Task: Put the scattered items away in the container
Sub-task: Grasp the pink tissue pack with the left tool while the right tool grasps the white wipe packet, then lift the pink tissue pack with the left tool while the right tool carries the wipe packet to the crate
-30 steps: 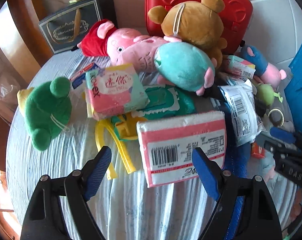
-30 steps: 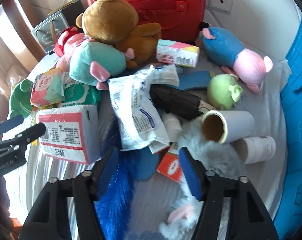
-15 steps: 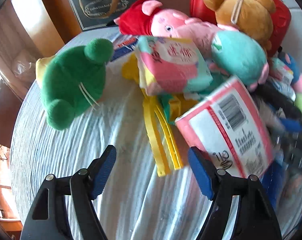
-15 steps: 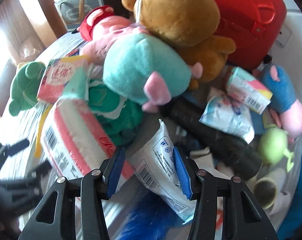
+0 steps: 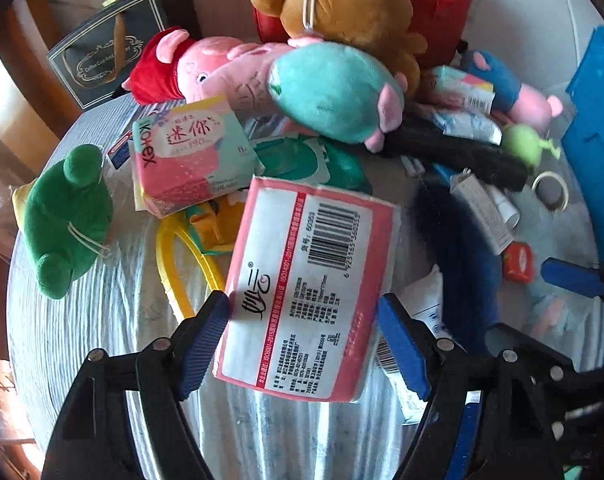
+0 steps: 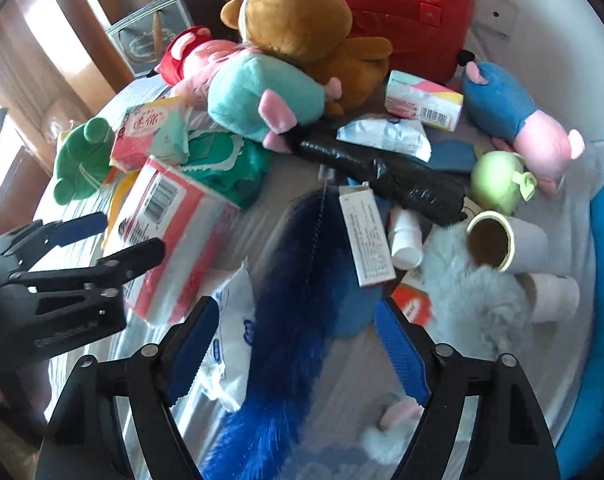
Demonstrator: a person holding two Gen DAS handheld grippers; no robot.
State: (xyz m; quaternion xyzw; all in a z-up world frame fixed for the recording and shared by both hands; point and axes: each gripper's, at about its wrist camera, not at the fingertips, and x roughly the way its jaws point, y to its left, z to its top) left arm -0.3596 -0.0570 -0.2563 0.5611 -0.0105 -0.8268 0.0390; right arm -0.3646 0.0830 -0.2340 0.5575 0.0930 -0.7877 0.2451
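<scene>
Barely begun: toys and packets strewn across the striped tabletop [image 5: 101, 320]. Left hand-held gripper [image 5: 302, 340] opening wide astride the pink tissue pack [image 5: 310, 280], lower centre; right hand-held gripper [image 6: 297, 348] opening over the blue furry tail [image 6: 297, 300]. Blue container [image 5: 598, 120] at right edge, contents unseen.

- Pink-and-teal pad packet [image 5: 189, 160], left of centre: "Kotex", "迷你", "190".
- Pink-bordered tissue pack [image 5: 310, 292], centre: barcode, "60083", "ISO9001-2015".
- Dark gift bag [image 5: 113, 52], upper left: gold script, partly legible "Coffee Cup".
</scene>
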